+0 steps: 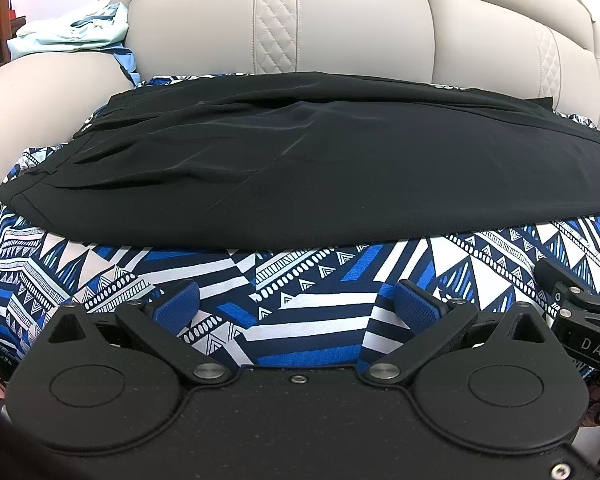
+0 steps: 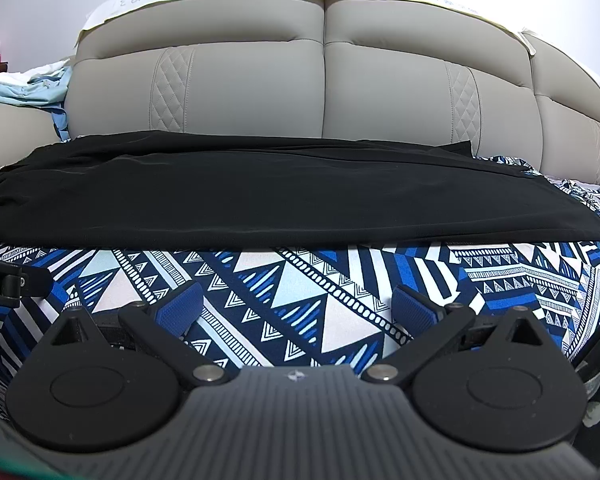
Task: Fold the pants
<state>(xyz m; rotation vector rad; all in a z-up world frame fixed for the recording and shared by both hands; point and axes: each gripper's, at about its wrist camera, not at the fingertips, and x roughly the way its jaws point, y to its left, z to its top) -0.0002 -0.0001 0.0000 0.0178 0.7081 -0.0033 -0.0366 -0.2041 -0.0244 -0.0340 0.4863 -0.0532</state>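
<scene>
My left tongs (image 1: 296, 304) and right tongs (image 2: 298, 306) were both spread wide with nothing between the blue pads (image 1: 180, 304), each hovering over bare patterned bedspread (image 1: 308, 280) short of the garment. Just beyond them lay the black pants (image 1: 300, 160), flat on the bedspread, straight ahead of both tongs and apart from them, their long axis running crosswise from left to right. The gathered waistband (image 1: 60, 152) sat at the left end, so I judged my left tongs the nearer to it and my right tongs the nearer to the leg ends. The left view showed the waistband pleats and the tip of the right tongs at its right edge; the right view showed the far hem corner (image 2: 466, 146) and more of the grey headboard (image 2: 324, 80) behind, but left the waistband in shadow.
</scene>
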